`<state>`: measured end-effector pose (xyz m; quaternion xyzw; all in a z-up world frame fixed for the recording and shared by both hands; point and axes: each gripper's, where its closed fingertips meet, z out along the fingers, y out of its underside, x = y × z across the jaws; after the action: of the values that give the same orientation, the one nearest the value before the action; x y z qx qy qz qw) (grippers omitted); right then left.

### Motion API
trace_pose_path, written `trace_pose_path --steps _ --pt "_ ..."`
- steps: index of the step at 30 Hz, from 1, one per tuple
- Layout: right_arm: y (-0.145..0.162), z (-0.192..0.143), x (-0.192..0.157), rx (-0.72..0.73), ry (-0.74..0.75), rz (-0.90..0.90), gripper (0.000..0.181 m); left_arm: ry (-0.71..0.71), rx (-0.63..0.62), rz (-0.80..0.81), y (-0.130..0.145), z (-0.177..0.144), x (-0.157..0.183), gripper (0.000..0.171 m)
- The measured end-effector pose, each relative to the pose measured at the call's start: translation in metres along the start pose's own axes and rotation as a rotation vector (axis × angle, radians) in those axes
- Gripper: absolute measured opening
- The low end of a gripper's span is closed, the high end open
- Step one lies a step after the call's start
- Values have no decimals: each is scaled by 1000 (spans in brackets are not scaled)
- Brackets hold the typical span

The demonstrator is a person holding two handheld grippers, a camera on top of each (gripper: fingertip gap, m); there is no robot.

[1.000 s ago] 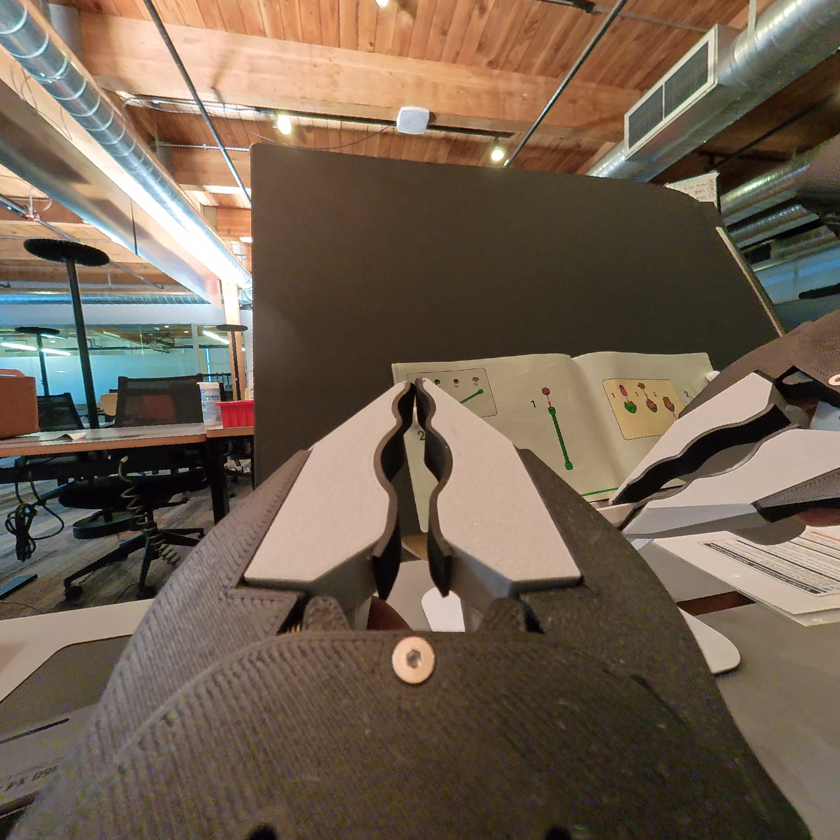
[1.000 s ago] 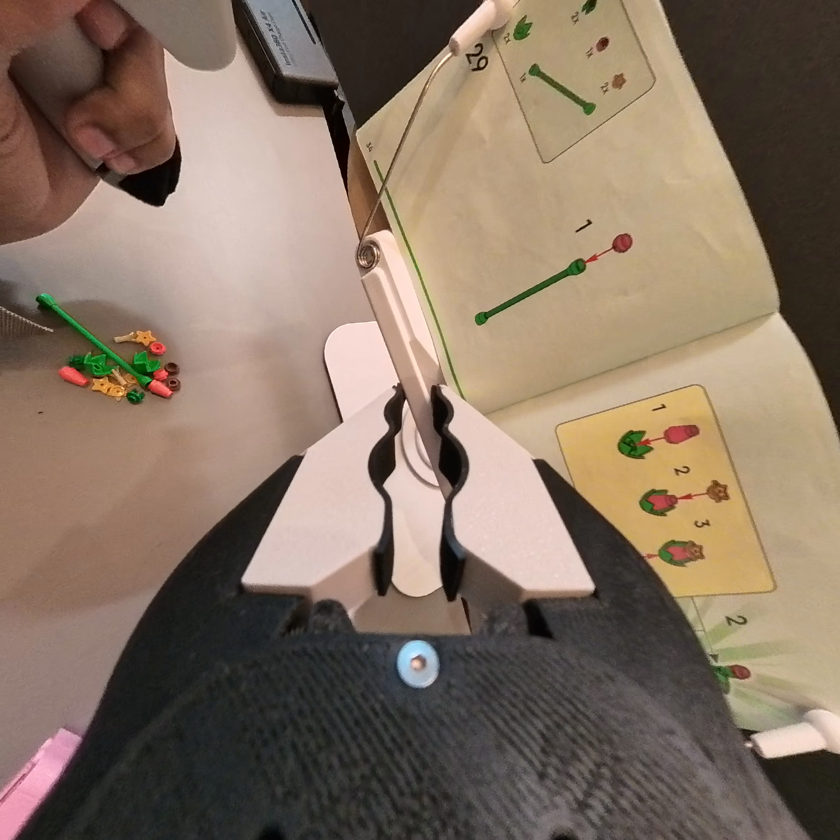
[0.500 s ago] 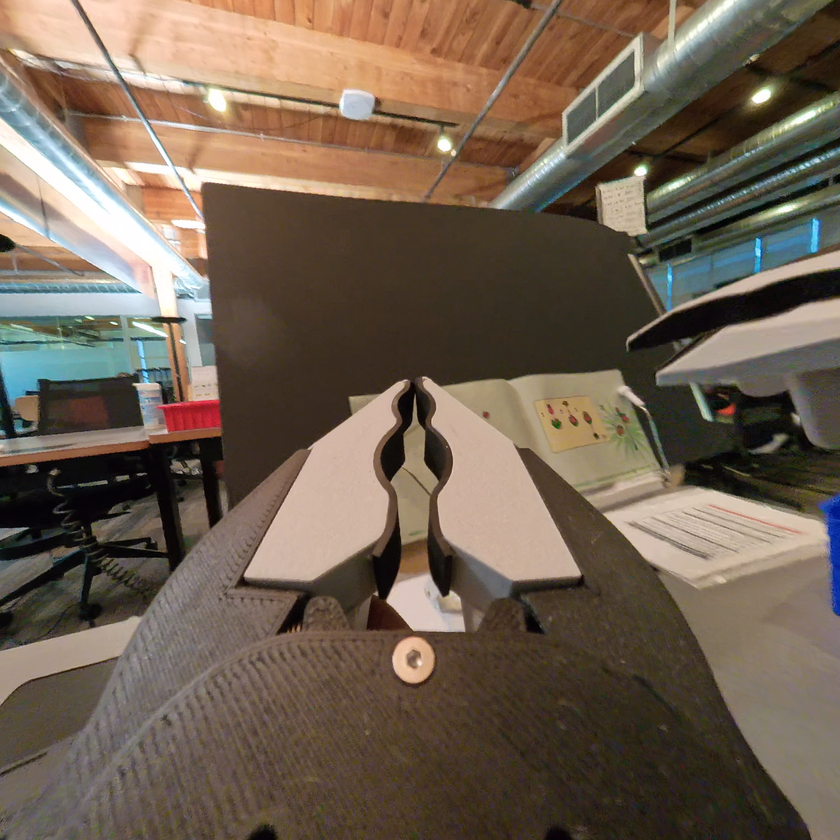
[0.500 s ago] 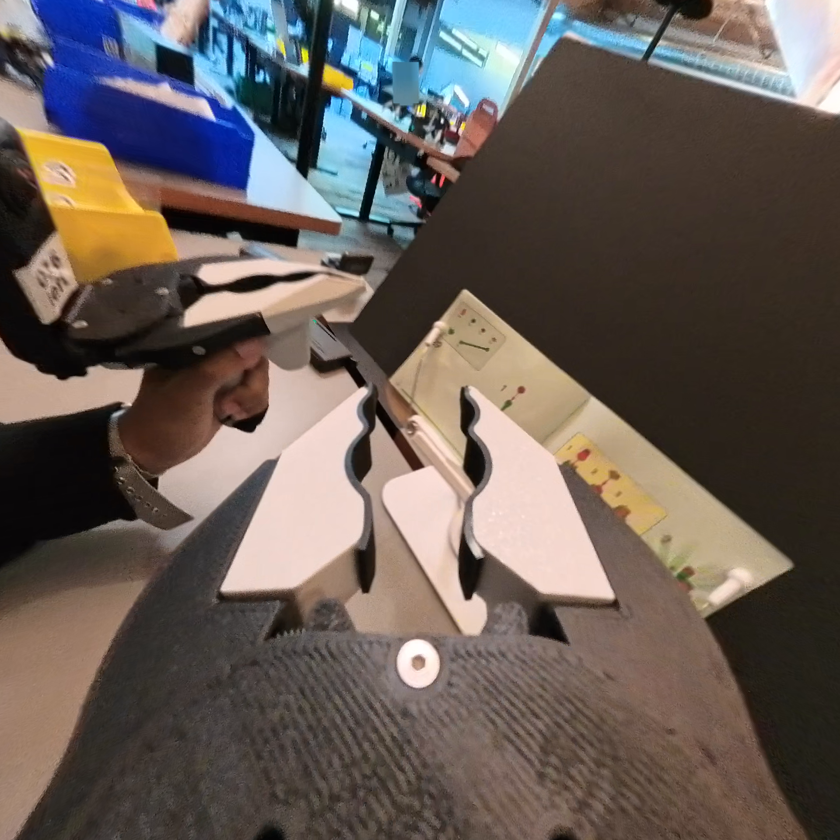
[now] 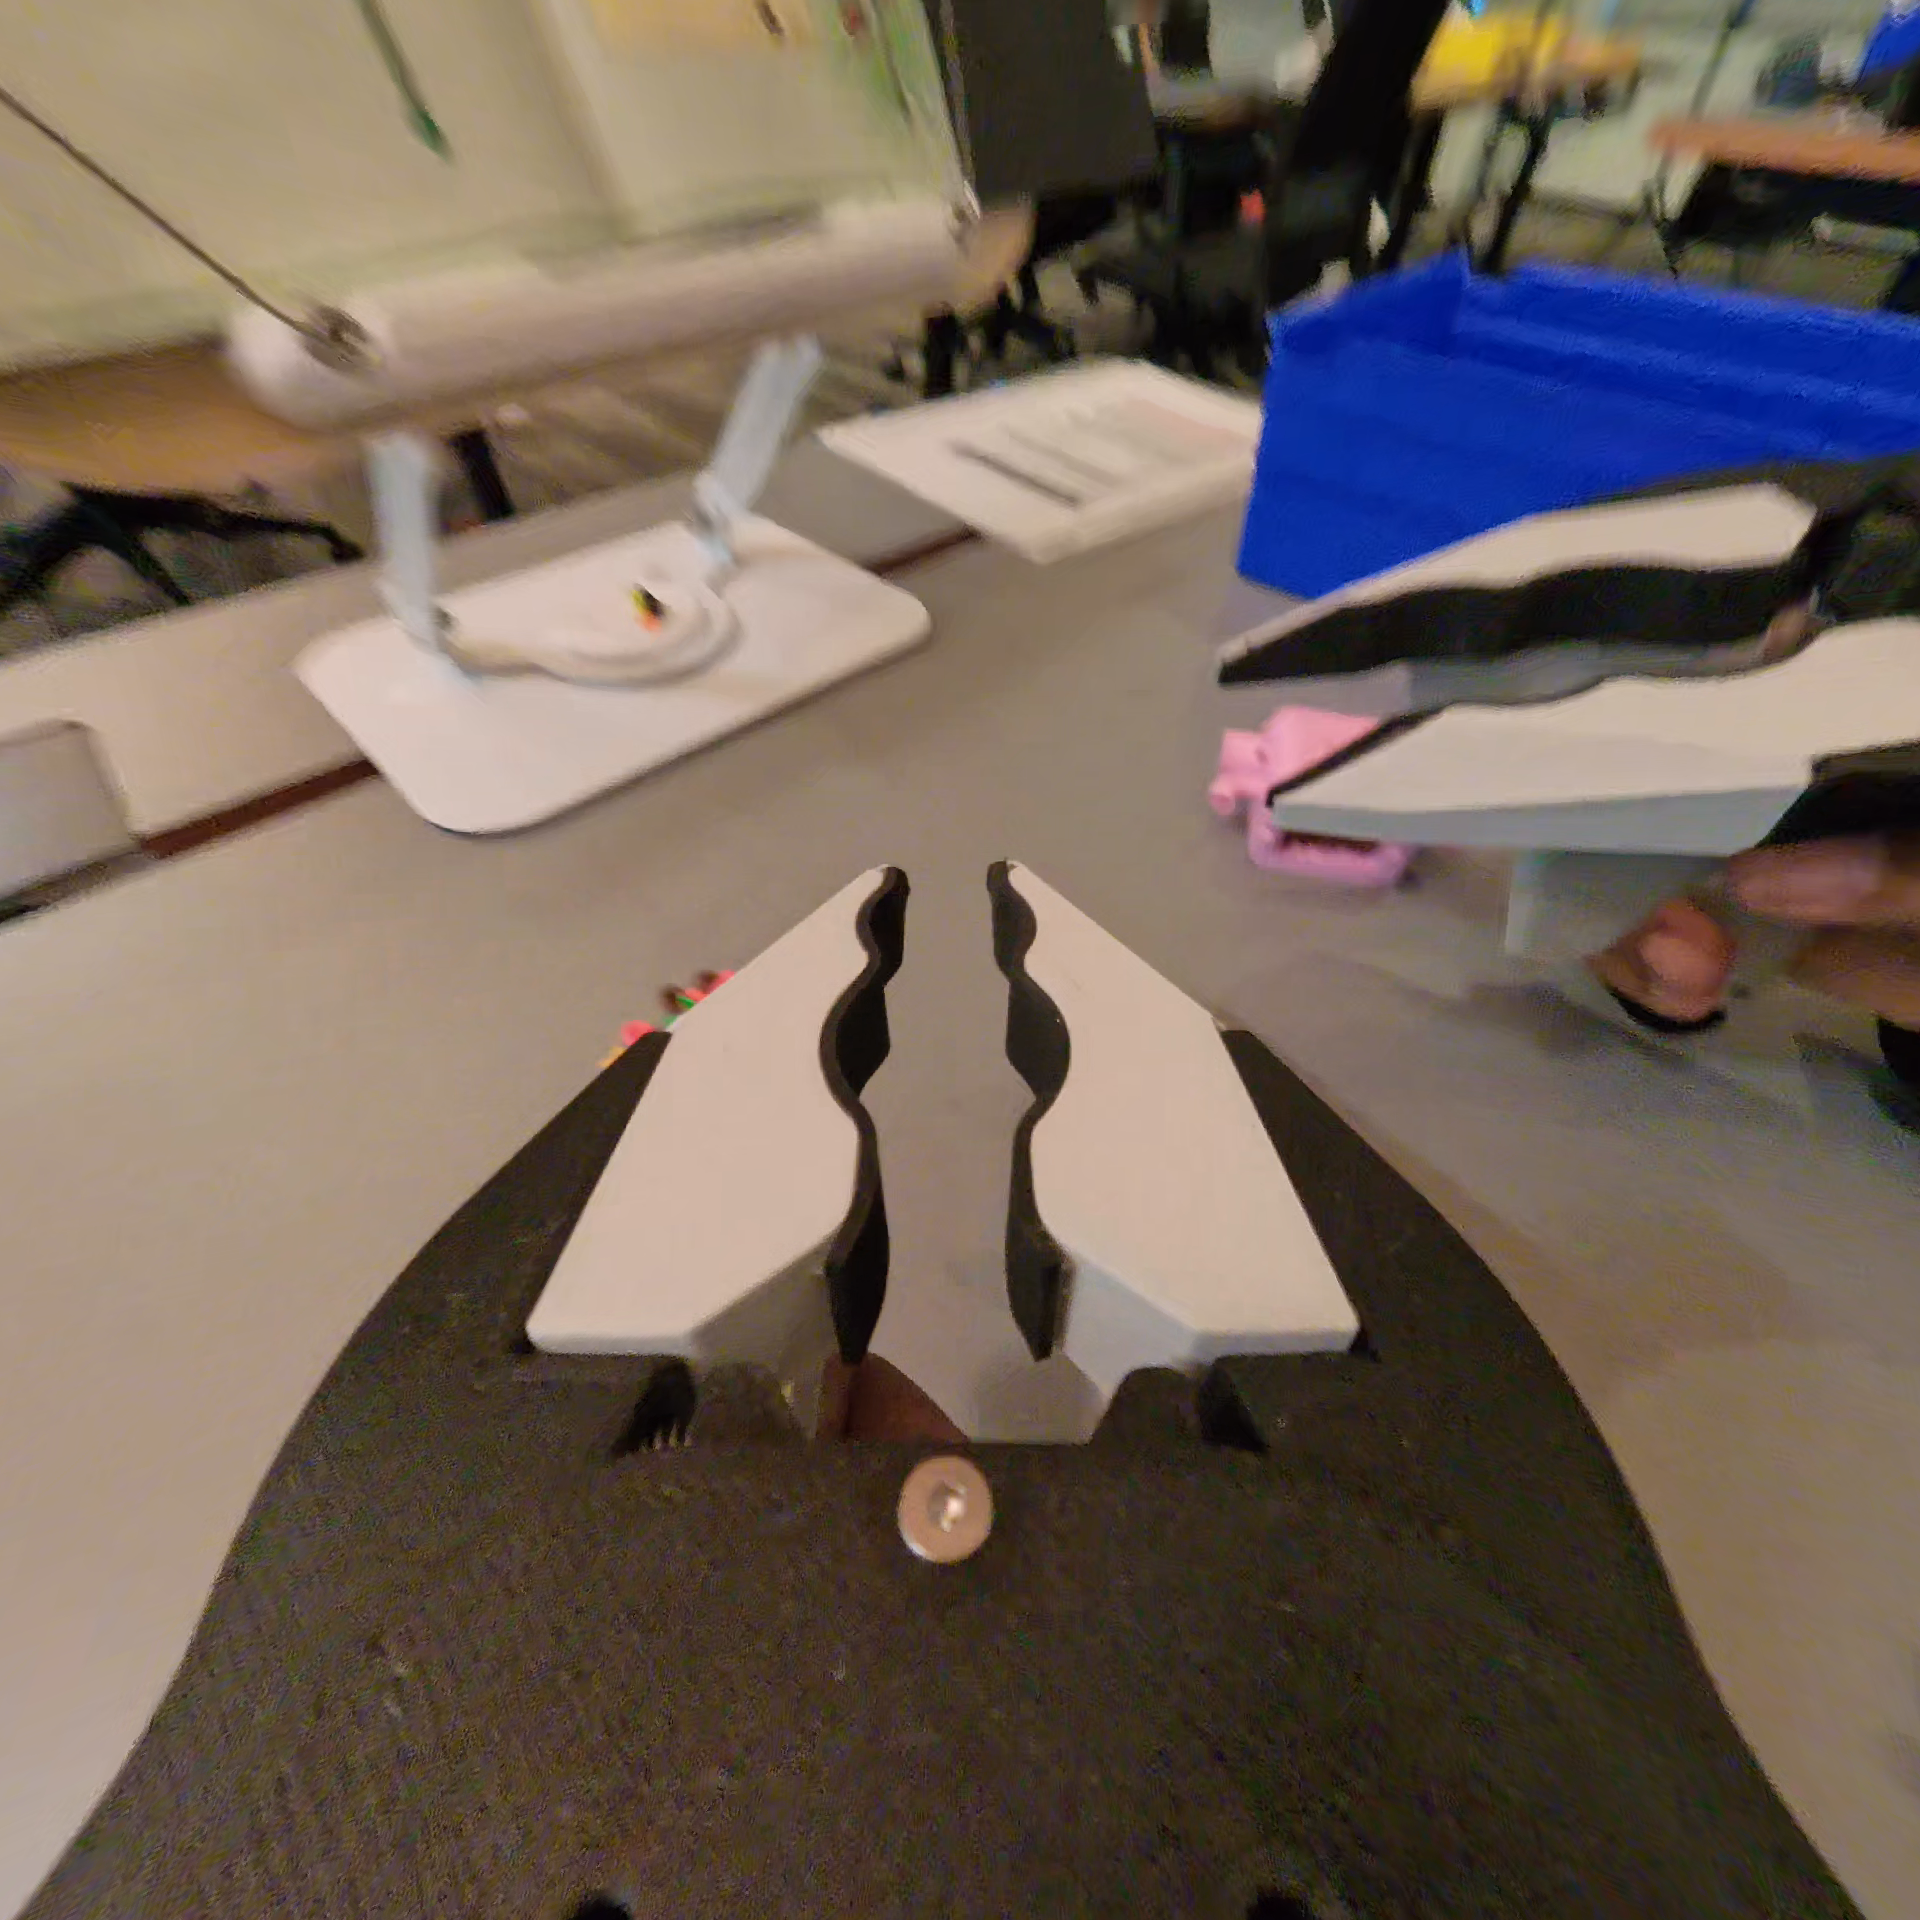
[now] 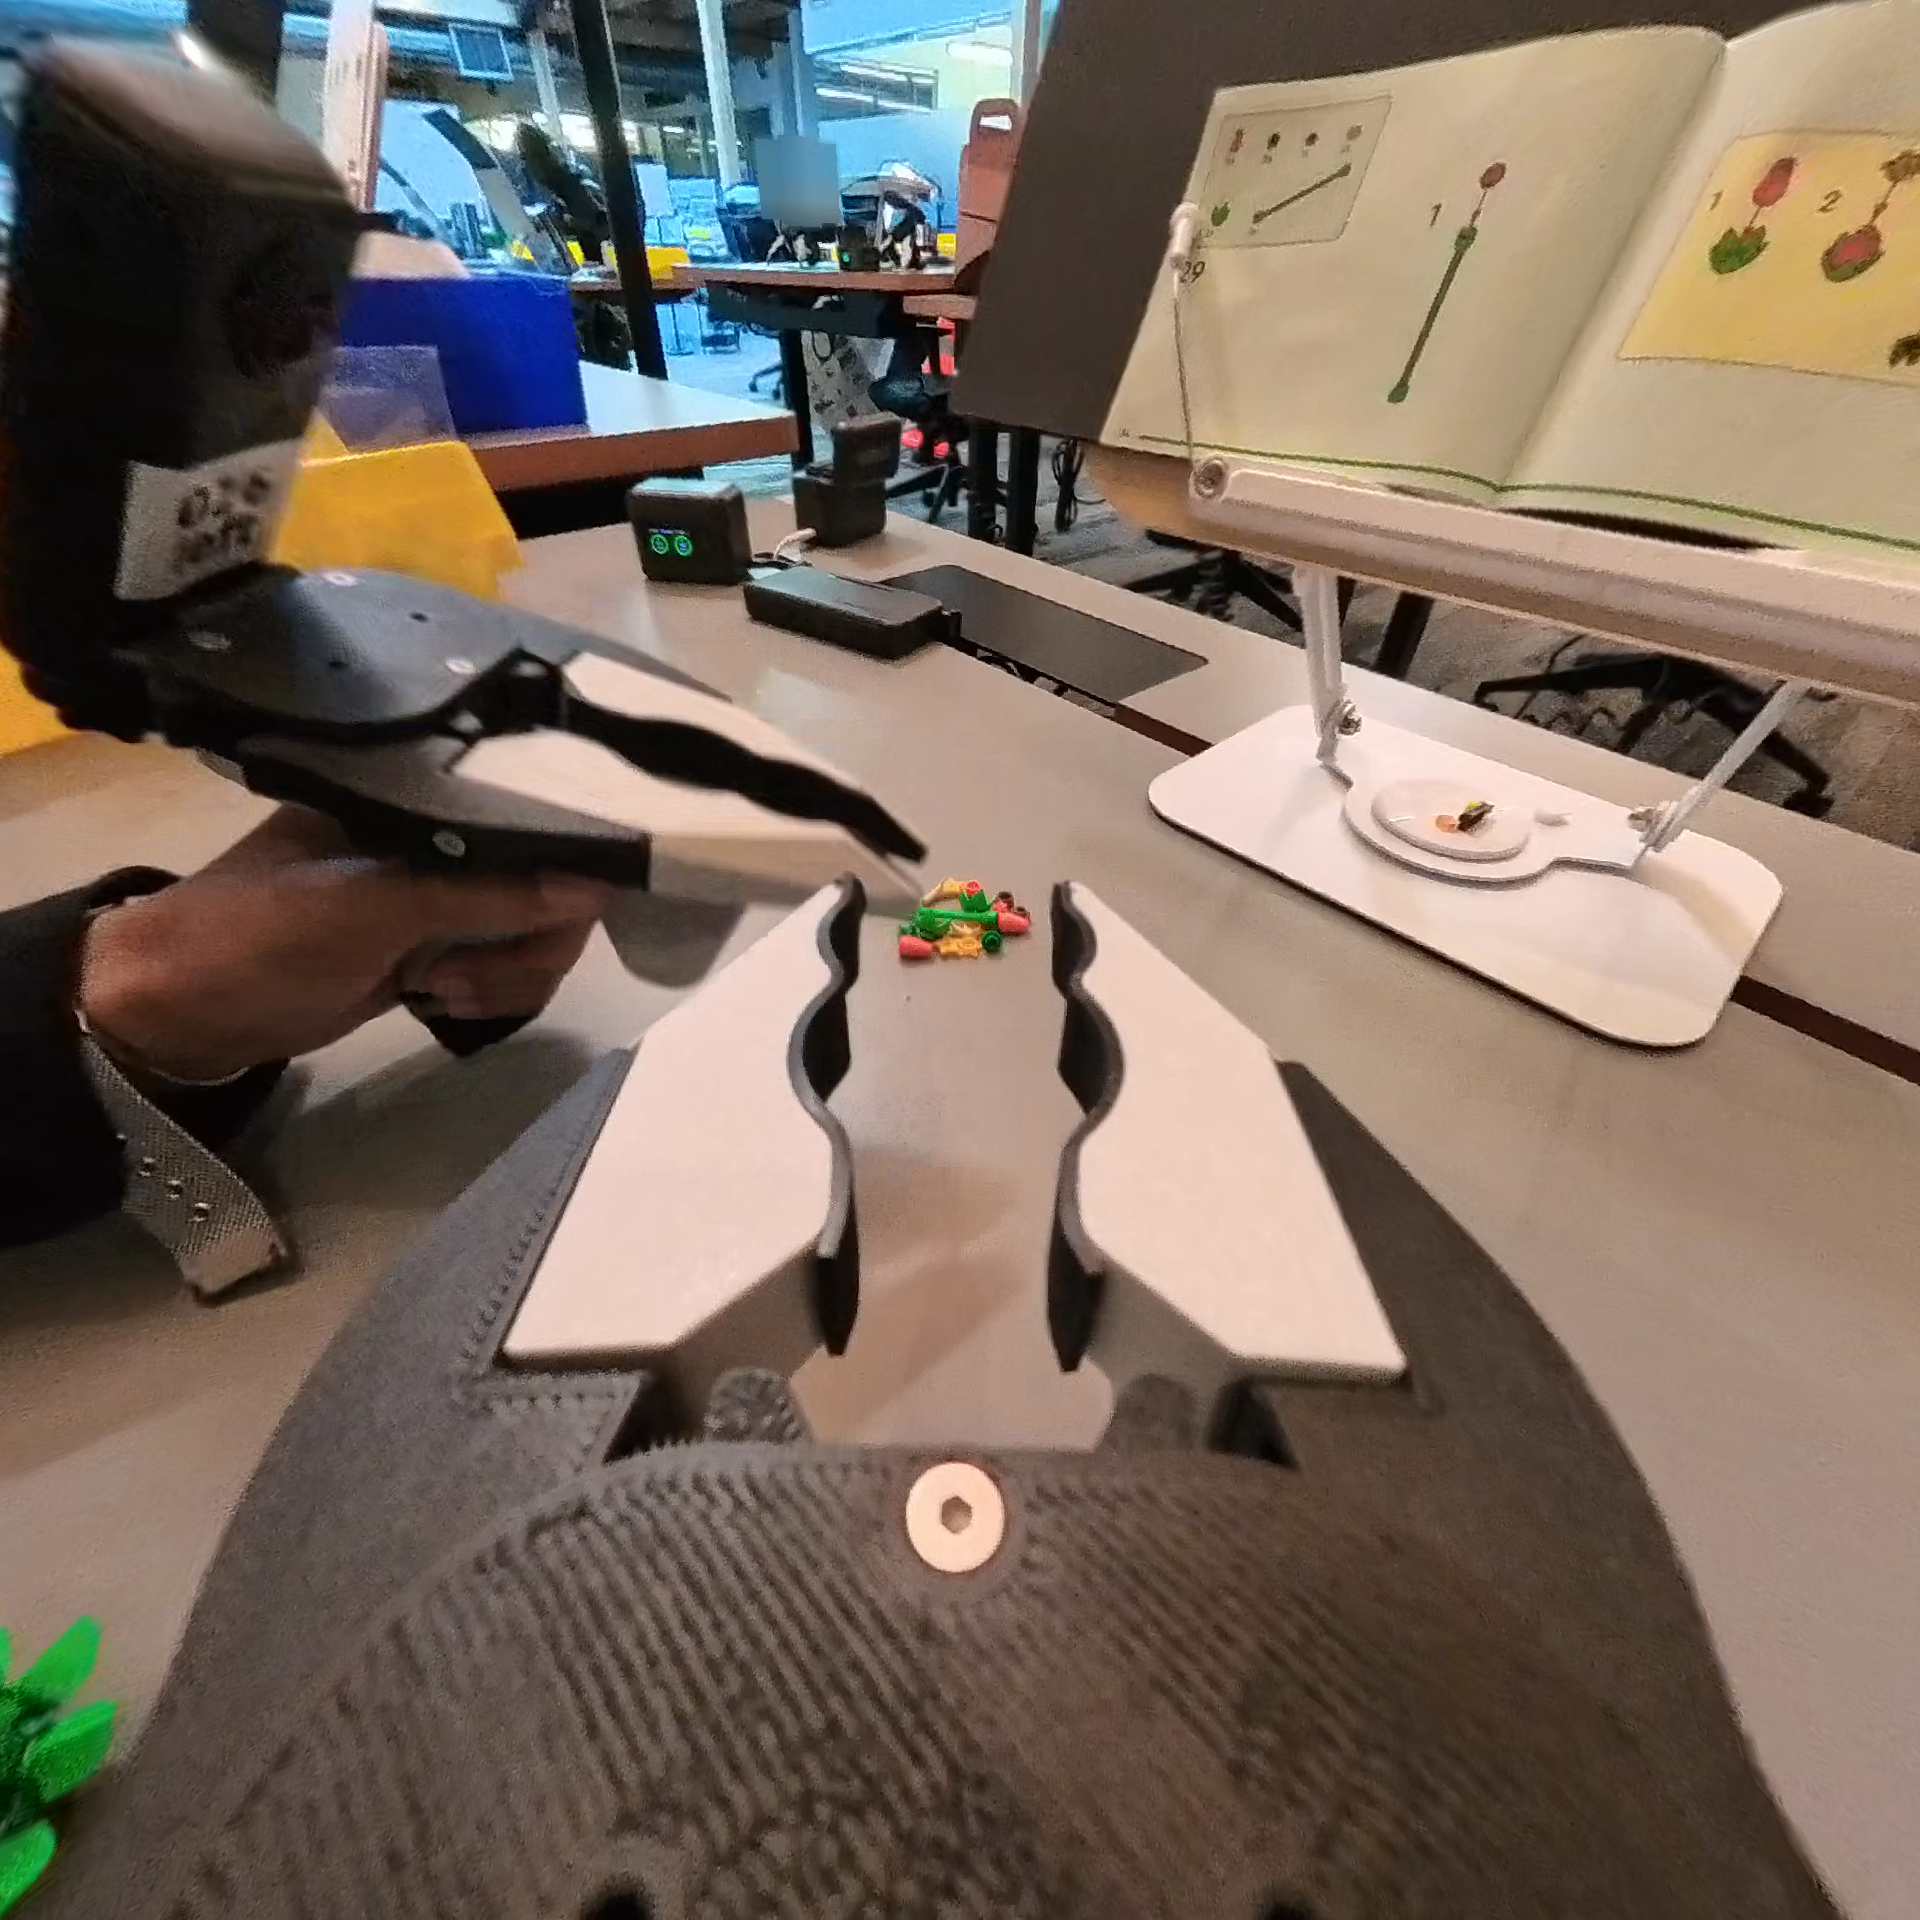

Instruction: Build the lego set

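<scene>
A small pile of loose lego pieces (image 6: 961, 920), green, red, yellow and brown, lies on the grey table (image 6: 1351, 1195). My right gripper (image 6: 954, 891) is open and empty, low over the table, with the pile just beyond its fingertips. My left gripper (image 6: 904, 862) comes in from the left with its tips at the pile's left edge. In the left wrist view my left gripper (image 5: 945, 873) is open a little and empty. The pile (image 5: 686, 1003) peeks out beside its left finger. My right gripper (image 5: 1252, 732) shows at the right.
A white book stand (image 6: 1455, 935) holds the open instruction booklet (image 6: 1507, 260) at the back right; a tiny piece (image 6: 1465, 821) lies on its base. A pink part (image 5: 1288, 769) and blue bin (image 5: 1558, 416) stand right. Black boxes (image 6: 691, 530) and a yellow bin (image 6: 395, 509) stand behind. Green leaves (image 6: 42, 1745) lie near. The gap from one gripper's tips to the other's is roughly 6 cm.
Both grippers have tipped down from the booklet and ceiling toward the table and the pile. The left gripper has opened a little. The right gripper has opened wider.
</scene>
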<state>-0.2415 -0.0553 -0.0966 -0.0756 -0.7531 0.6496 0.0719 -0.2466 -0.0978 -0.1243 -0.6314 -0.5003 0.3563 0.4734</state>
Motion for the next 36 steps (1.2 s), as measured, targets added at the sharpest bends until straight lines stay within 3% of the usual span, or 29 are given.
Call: trace_pose_path --steps 5,12,18,24,36 --pt "3 -13 9 43 15 55 27 103 -63 6 13 16 35 25" --pt "2 -15 9 74 -66 204 21 88 -68 -7 15 16 30 25" --pt "13 -10 10 12 9 46 14 -32 -100 42 22 6 -10 19" --pt "23 -6 9 -49 23 -1 13 -86 -44 -77 18 -7 -42 19" --pt "0 -20 30 58 183 -107 0 -250 -156 -41 36 -18 -81 18"
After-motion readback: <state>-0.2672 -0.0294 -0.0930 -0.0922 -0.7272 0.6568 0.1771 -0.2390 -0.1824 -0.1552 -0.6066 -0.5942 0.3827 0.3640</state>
